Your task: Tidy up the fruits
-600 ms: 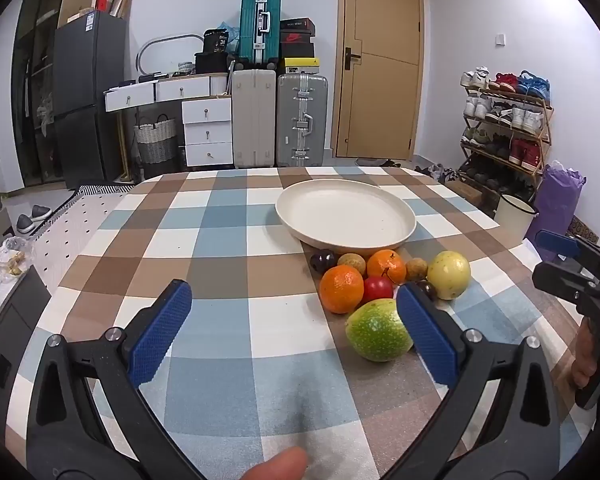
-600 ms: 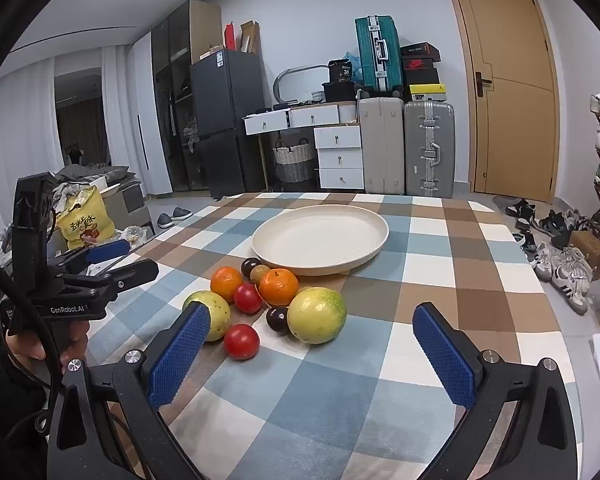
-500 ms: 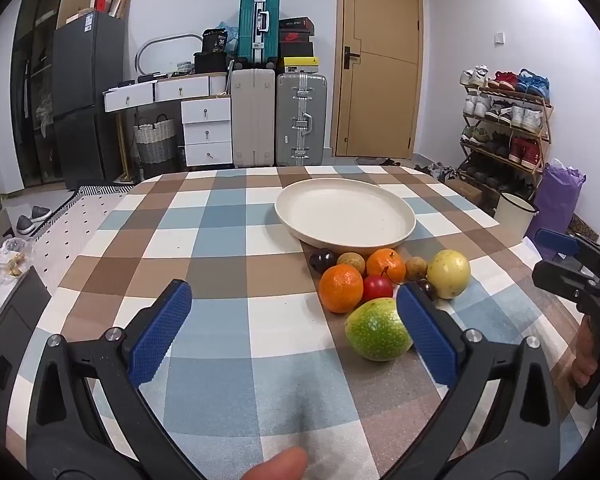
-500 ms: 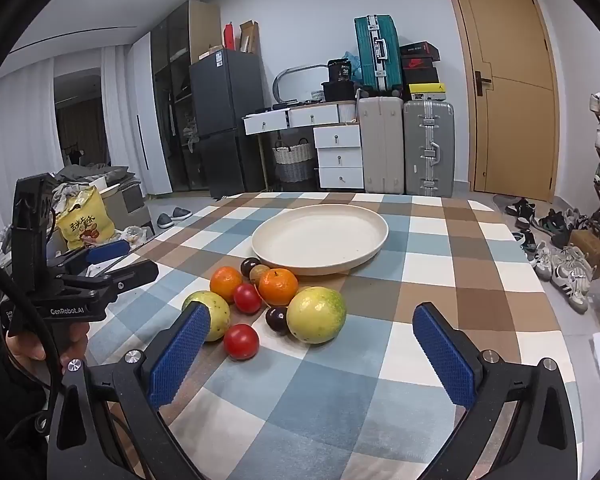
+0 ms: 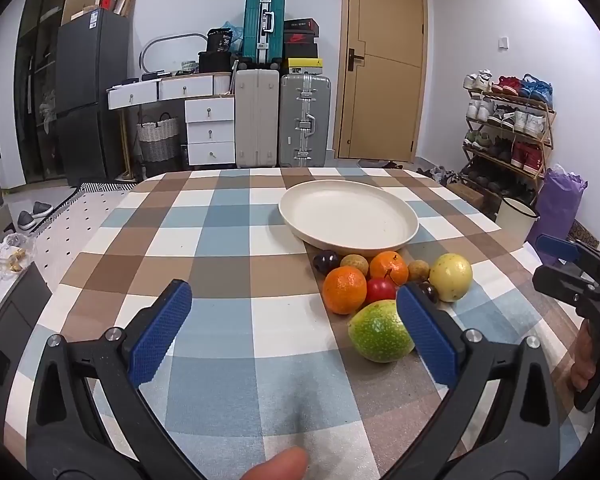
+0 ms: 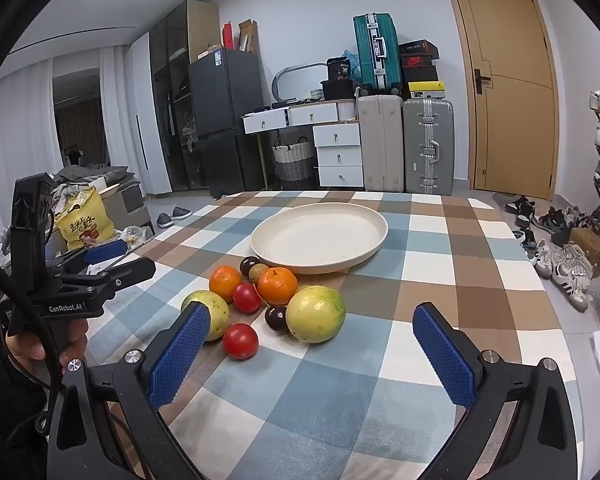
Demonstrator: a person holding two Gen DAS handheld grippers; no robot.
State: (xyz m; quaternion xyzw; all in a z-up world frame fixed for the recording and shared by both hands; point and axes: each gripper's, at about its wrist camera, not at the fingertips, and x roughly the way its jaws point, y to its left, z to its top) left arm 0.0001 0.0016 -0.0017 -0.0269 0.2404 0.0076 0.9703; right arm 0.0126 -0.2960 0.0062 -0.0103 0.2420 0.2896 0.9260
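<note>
I see a checked surface [image 5: 228,240] with a cream plate [image 5: 348,216] at its middle, nothing on it. A cluster of fruit lies on the cloth just in front of the plate, touching its near rim or nearly so.

My left gripper [image 5: 294,332] hovers over the cloth, jaws spread wide and gripping nothing. The fruit sits to the right of its gap: a green fruit [image 5: 380,336] lies just beside the right pad, an orange [image 5: 344,290] behind it, a yellow fruit [image 5: 451,277] further right.

My right gripper [image 6: 310,354] is also wide open and empty. From its view the fruit lies ahead, towards its left pad: a red tomato [image 6: 241,341] nearest, the big yellow-green fruit [image 6: 316,314] beside it, both clear of the pads.
</note>
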